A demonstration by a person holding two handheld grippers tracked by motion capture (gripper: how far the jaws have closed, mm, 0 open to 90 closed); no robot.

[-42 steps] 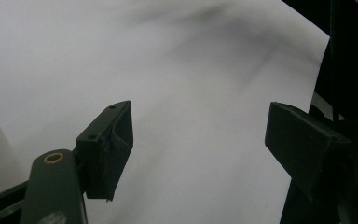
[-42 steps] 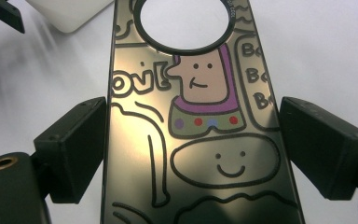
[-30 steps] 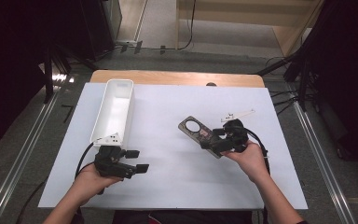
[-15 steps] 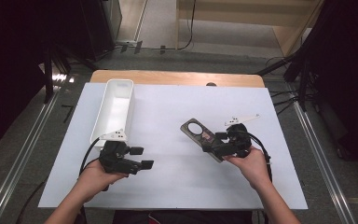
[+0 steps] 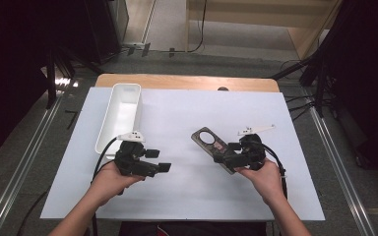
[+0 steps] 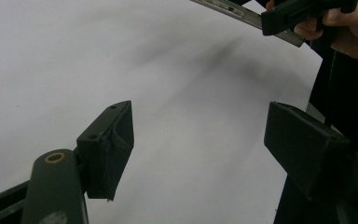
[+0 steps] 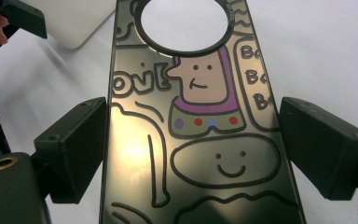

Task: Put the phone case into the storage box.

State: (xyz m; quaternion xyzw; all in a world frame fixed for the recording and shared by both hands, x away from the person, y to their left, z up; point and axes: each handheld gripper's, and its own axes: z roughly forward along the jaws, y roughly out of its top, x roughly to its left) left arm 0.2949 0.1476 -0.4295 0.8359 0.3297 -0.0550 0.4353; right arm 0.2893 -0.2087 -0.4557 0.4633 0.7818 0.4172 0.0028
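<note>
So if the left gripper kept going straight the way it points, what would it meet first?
Probably nothing close: the left gripper, fingers open, points across bare white sheet. Farthest along, toward the upper right, is the flat dark plate at the right gripper; depth unclear.

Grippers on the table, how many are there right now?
2. The left gripper sits near the white tray, jaws apart over the bare white table sheet. The right gripper straddles the dark cartoon-printed plate, jaws either side of it.
</note>
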